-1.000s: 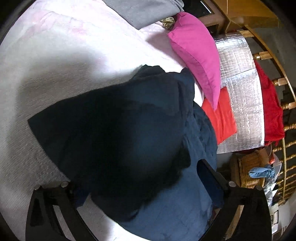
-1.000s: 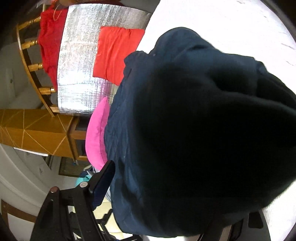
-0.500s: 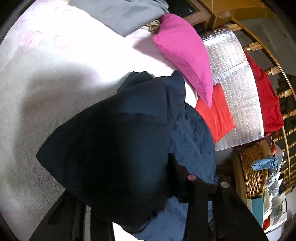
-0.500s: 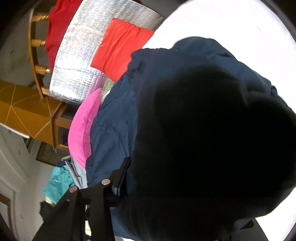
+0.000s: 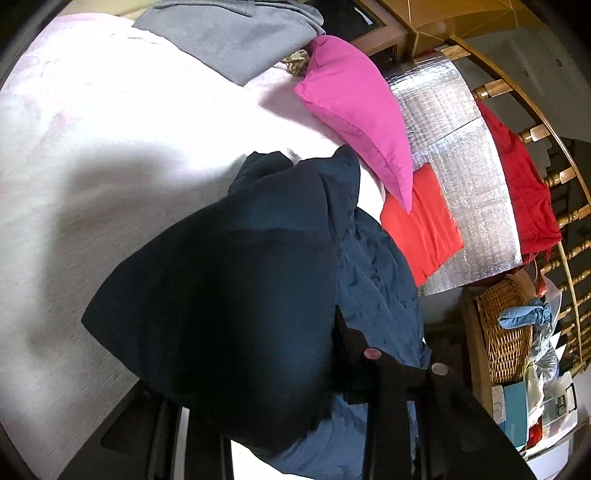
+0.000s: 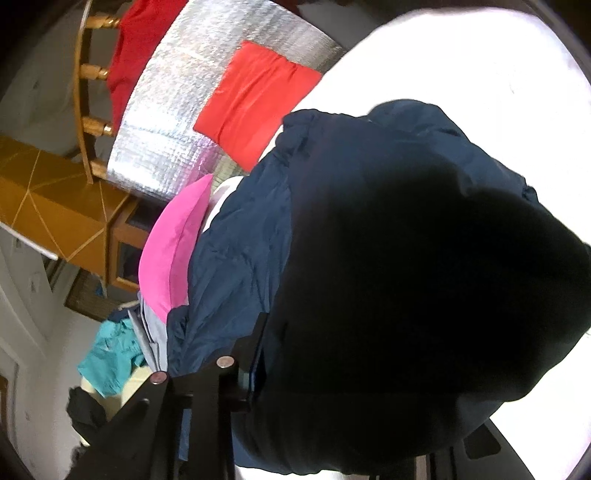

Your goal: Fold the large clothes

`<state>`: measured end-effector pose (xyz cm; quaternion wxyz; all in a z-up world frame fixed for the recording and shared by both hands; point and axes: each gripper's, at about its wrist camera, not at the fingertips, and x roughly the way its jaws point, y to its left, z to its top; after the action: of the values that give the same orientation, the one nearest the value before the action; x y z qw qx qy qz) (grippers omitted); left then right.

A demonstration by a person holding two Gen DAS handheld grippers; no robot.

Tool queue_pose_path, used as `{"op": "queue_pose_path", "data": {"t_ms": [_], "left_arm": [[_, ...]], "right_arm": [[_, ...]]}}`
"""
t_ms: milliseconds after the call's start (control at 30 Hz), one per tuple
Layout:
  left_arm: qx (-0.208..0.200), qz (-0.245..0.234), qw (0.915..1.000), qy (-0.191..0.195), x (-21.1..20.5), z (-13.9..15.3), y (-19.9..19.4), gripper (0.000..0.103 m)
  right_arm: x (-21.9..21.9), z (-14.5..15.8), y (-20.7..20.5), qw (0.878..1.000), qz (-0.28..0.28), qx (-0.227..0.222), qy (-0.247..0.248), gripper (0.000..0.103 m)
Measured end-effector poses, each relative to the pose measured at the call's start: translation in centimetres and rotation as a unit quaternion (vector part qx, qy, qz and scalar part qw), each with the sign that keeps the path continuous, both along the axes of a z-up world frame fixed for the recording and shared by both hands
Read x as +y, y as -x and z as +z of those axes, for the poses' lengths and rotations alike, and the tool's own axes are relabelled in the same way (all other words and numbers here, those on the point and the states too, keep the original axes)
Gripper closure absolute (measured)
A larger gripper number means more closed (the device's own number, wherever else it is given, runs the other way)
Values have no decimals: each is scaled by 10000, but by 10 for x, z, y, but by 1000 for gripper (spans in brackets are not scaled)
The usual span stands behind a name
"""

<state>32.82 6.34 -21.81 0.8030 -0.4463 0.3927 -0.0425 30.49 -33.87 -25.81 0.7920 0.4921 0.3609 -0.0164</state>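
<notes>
- your left tool (image 5: 258, 387) is closing its jaws on the dark navy jacket (image 5: 236, 295); a thick fold of the fabric sits between the fingers and bulges up over them.
- only the right-hand finger (image 5: 369, 373) of that tool shows clearly; the other is mostly buried under cloth.
- your right tool (image 6: 332, 398) is also closing, with a bunch of the same jacket (image 6: 406, 277) between the jaws; the fabric drapes over and fills most of that view.
- the jacket lies on the white bed sheet (image 5: 110, 166), its far end toward the pillows, with the near edges gathered in both tools.
- a pink pillow (image 5: 358, 110) lies just beyond the jacket's far end; a red cushion (image 5: 421, 229) rests beside it on a silver foil mat (image 5: 469, 177).
- a grey garment (image 5: 229, 33) lies folded at the far edge of the bed.
- a wicker basket (image 5: 506, 332) stands beside the bed, with a blue cloth on its rim.
</notes>
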Motion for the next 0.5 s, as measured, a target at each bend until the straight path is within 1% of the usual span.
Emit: {"op": "queue_pose_path", "data": {"t_ms": [100,500], "left_arm": [[4,-5,10000,-28,-2,2,0,70],[102,-278,9990,-322,3,15,33,71]], "right_arm": [[1,5,10,9999,82,-45,92,69],[1,15,46,9994,316,-17,156,69]]}}
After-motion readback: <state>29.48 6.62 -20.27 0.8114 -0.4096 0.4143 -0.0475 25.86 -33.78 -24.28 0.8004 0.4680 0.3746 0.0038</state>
